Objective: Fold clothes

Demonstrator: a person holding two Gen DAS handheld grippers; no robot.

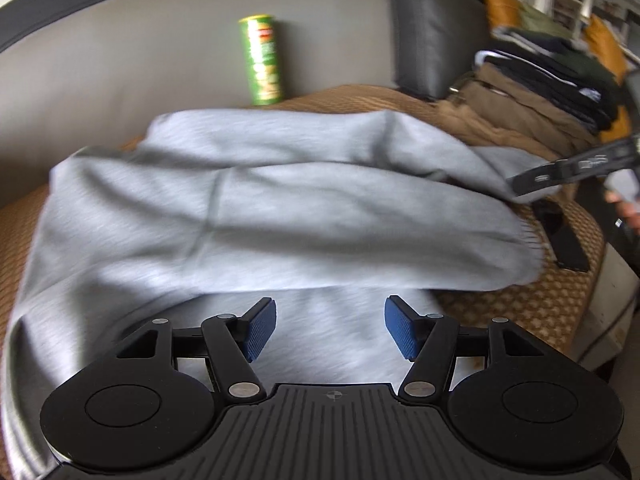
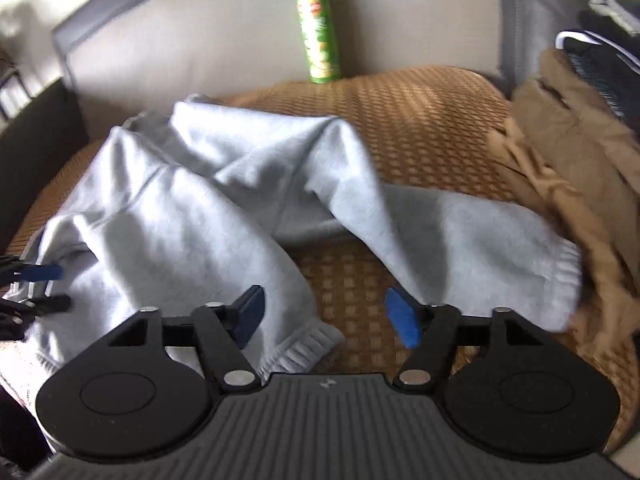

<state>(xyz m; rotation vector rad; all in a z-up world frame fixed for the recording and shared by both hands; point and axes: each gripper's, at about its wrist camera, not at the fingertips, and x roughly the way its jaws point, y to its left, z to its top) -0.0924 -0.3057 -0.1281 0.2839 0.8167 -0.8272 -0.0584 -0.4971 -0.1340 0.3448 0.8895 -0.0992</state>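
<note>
Left wrist view: the left hand-held gripper hangs over a pair of light grey sweatpants, its blue pads well apart with only grey cloth below them and nothing pinched between. The sweatpants lie spread across a brown woven cover on a sofa, filling most of its middle and reaching its near edge. A green snack can stands upright at the far edge of the cover, against the grey backrest. Toward the far right corner sits a stack of folded clothes, brown at the bottom and dark above. The right hand-held gripper enters from the right edge, just above the sweatpants' right end; a dark flat object lies on the cover beneath it.

Right wrist view: the right hand-held gripper has its jaws apart and holds nothing; one ribbed cuff of the sweatpants lies just below its left pad, and bare cover shows between the pads. The two legs fork toward the near edge, the second cuff lying beside a brown garment at the right. The left hand-held gripper shows at the left edge, fingers apart over the waist end. The can stands at the far edge.
</note>
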